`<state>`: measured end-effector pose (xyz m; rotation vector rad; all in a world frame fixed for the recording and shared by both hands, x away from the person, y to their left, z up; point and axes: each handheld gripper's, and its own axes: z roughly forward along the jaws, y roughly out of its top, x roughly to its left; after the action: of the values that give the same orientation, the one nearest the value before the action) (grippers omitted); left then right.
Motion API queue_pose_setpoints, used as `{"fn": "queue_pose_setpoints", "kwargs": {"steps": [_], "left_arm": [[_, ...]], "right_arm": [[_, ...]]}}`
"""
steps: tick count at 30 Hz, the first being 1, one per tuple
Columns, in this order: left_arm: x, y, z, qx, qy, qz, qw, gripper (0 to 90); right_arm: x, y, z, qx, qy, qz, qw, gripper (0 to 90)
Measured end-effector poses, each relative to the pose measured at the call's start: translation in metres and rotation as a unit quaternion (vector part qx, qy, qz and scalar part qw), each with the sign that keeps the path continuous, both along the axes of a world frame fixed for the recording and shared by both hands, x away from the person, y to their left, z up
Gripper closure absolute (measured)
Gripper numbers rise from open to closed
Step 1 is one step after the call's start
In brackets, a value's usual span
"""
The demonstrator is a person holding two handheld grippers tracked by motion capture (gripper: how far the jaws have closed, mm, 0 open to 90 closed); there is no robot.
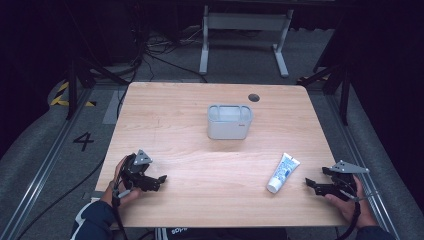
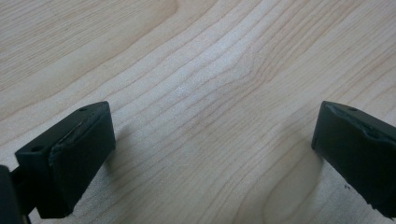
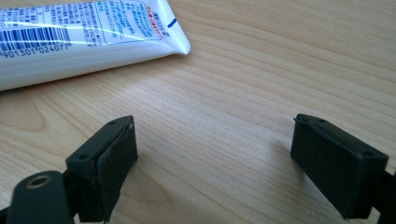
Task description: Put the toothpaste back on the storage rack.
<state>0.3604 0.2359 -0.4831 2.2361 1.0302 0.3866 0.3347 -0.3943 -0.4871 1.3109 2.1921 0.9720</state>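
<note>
At the near edge of the wooden table (image 1: 200, 165), a person's hands hold two grippers low over the wood. The left gripper (image 1: 161, 179) sits near the front left corner, its jaws spread wide with bare tabletop between them. The right gripper (image 1: 309, 183) sits near the front right corner, jaws also wide apart and holding nothing. A white tube (image 1: 283, 172) with blue print lies flat just beside the right gripper, cap toward the person. A grey bin (image 1: 229, 121) stands upright mid-table, well apart from both.
</note>
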Motion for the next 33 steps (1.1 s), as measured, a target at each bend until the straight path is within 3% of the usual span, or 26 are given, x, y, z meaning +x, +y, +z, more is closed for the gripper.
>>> {"fn": "queue_pose_setpoints", "kwargs": {"steps": [18,23,27,29,33], "left_arm": [[0.000,0.003,0.000,-0.003,-0.002,-0.013,0.9999,0.2],[0.000,0.003,0.000,-0.005,-0.001,-0.009,0.9999,0.3],[0.000,0.003,0.000,-0.005,-0.002,-0.010,0.9999,0.3],[0.000,0.003,-0.001,-0.006,-0.001,-0.010,0.9999,0.3],[0.000,0.003,0.000,-0.005,-0.001,-0.010,0.9999,0.3]], "right_arm": [[0.001,0.003,0.003,-0.008,0.011,-0.013,0.9998,15.6],[0.001,0.008,0.008,-0.022,0.017,-0.007,0.9996,25.4],[-0.003,0.023,0.014,-0.030,0.019,0.015,0.9993,24.9],[-0.004,0.031,0.017,-0.018,0.018,0.028,0.9993,25.0],[-0.005,0.040,0.022,-0.015,0.015,0.037,0.9991,26.1]]}}
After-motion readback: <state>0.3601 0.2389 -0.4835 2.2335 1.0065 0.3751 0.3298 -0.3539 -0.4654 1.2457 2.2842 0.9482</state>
